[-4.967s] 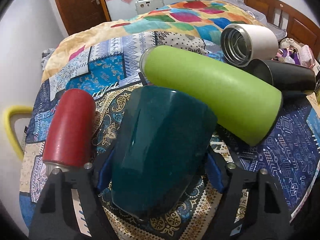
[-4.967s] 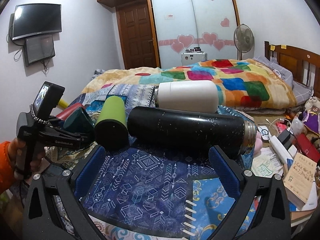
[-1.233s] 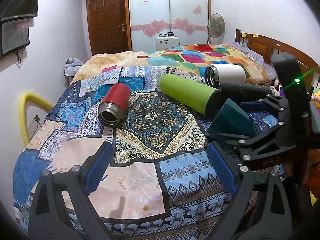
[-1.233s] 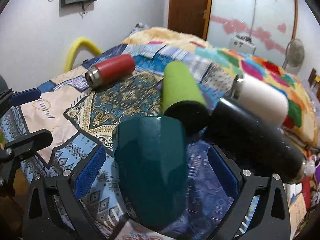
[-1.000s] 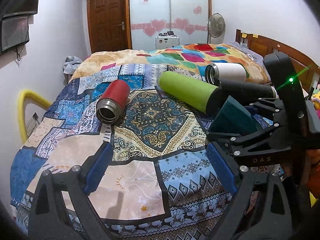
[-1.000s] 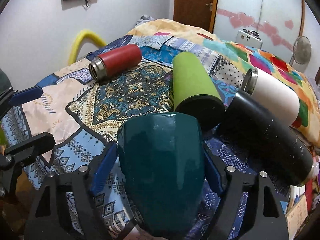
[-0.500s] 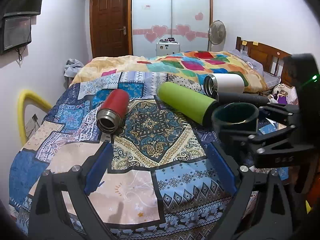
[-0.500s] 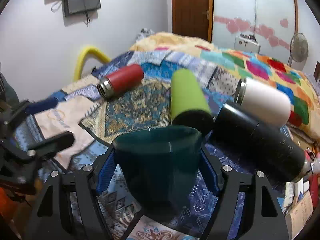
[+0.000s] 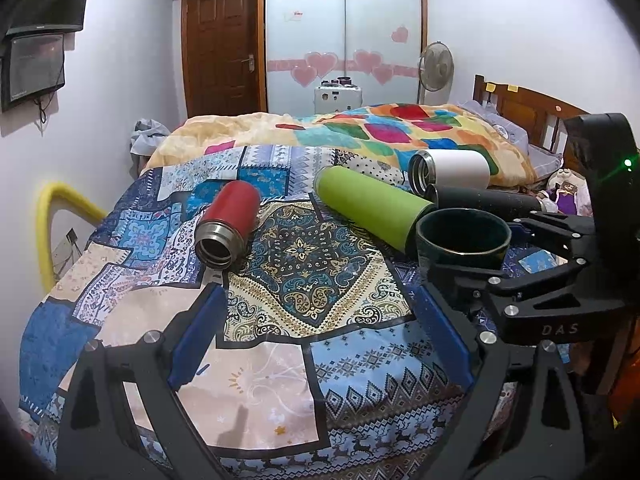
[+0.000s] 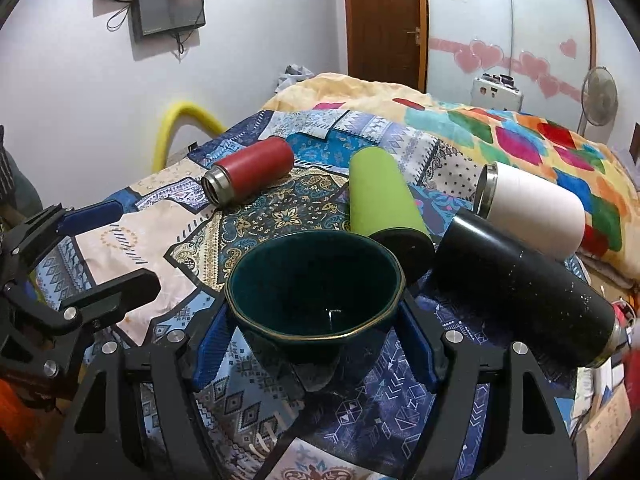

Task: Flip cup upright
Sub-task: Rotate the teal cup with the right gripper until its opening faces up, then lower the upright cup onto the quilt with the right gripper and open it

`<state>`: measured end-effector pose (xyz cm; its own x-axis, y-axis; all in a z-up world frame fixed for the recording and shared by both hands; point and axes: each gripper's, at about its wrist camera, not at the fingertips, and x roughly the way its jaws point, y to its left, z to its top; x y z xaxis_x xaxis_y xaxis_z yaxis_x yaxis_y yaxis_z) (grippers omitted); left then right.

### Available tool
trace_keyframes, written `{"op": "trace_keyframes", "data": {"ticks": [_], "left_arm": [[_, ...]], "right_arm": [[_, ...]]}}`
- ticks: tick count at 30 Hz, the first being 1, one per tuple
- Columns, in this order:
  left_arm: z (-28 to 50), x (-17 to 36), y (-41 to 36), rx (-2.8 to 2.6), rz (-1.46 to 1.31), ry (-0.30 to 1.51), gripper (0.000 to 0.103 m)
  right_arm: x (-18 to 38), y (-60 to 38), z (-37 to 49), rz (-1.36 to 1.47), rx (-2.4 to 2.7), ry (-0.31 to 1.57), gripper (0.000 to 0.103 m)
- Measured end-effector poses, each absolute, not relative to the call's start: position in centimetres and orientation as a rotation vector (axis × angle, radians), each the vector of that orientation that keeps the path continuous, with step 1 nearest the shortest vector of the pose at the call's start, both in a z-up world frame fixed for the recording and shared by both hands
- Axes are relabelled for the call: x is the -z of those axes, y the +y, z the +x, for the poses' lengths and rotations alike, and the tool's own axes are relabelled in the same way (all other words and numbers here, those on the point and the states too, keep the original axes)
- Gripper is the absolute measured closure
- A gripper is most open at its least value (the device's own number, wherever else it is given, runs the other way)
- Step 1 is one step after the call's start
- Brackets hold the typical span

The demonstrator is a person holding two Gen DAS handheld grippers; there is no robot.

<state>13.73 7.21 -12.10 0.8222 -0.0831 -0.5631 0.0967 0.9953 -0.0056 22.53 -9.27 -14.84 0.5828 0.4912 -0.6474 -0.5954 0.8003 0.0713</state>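
- Covering the whole scene is a patterned quilt (image 10: 132,240) on a bed; the task's dark green cup (image 10: 316,292) sits over its near right part, just in front of four flasks that lie on their sides.
- Lying longest is the black flask (image 10: 524,284), just right of the cup, then the green flask (image 10: 380,196) whose dark base comes up close behind the cup's rim; I cannot tell whether they touch. The white flask (image 10: 532,204) lies behind the black one and the red flask (image 10: 252,168) well apart to the left.
- The right gripper (image 10: 316,344) is much the nearer tool: its blue pads (image 10: 212,340) press the cup's wall from either side, fingers drawn in to the cup's width, so it has hold of the cup.
- The left gripper (image 9: 316,336) stands spread wide with nothing between its fingers, off to the cup's left and holding nothing.
- The cup's long axis runs close to vertical, mouth up and tipped a little toward the right wrist camera, so its inside bottom shows; in the left wrist view the cup (image 9: 464,236) shows a level rim.
- My judgement: the flip looks done, and what remains is a straight lowering and release, with the base hidden so I cannot tell if it rests on the quilt.
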Motion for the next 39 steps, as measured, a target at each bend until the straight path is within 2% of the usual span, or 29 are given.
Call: {"op": "trace_keyframes", "data": {"ticks": [16,21,31,33,39], "left_arm": [[12.8,11.0,6.2,0.105,0.016,0.574,0.007],[11.2,8.9,5.2,0.118,0.009,0.524,0.007],[4.9,2.6,3.0,0.108,0.011,0.324,0.007],[3.4,1.4,2.7,0.103,0.012,0.284,0.007],[-0.9,-1.2,1.9,0.094,0.002,0.183,0.007]], "right_arm": [[15.0,-10.7,20.3,-0.134,-0.602,0.666,0.03],[12.3,-12.6,17.9,-0.112,-0.576,0.577,0.025],[4.7,-18.1,11.4,-0.015,-0.472,0.322,0.022],[3.8,-18.6,10.2,0.006,-0.461,0.281,0.019],[1.8,-19.8,7.1,0.047,-0.439,0.188,0.019]]}}
